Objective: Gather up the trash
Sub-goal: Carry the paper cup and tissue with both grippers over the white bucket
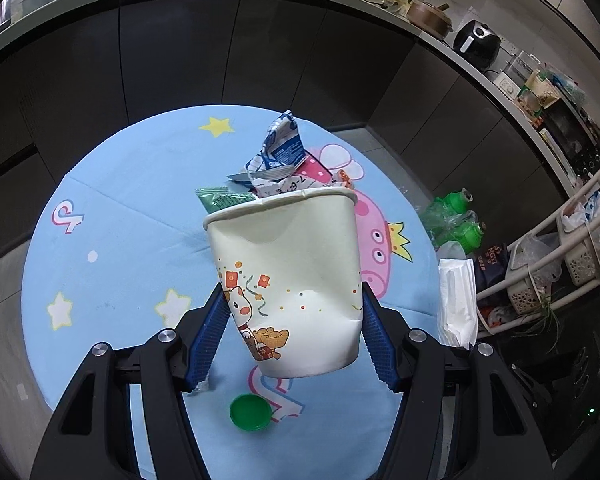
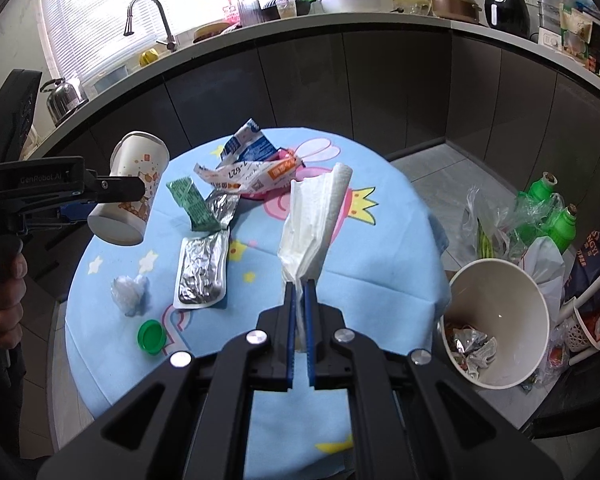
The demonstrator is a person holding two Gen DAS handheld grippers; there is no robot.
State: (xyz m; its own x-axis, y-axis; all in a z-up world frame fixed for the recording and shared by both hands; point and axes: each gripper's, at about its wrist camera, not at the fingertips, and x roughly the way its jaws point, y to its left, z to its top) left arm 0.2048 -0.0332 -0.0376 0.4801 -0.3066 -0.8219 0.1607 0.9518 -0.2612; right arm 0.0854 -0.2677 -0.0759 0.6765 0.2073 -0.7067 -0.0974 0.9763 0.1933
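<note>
Up off the round blue cartoon-print tabletop (image 2: 340, 264), both tools carry something. The left tool (image 1: 292, 320) has its blue ribbed pads pressed against the two sides of a white paper cup with a cartoon cat print (image 1: 288, 276), whose wall is dented in near the rim; seen from the right wrist, that cup hangs tilted with its base toward the camera, clear of the cloth. A hand (image 2: 4, 304) wraps the left tool's grip.

The right tool (image 2: 299, 292) has its pads squeezed nearly together on the lower end of a crumpled white tissue bundle (image 2: 316, 216), which stands up and away from the fingertips.

Beyond and left of the right tool, litter lies on the cloth: a flattened silver foil pouch (image 2: 202, 276), a green sachet (image 2: 190, 202), a torn blue-and-white wrapper (image 2: 252, 146) touching a white-and-orange printed wrapper (image 2: 244, 178), and a small clear plastic wad (image 2: 129, 294). A round green bottle cap (image 2: 152, 336) sits just left of the right tool's fingers.

Right of that tool, off the tabletop on the floor, a large white paper bucket (image 2: 528, 292) leans open with crumpled foil scraps inside, near green plastic bottles (image 2: 560, 220).
</note>
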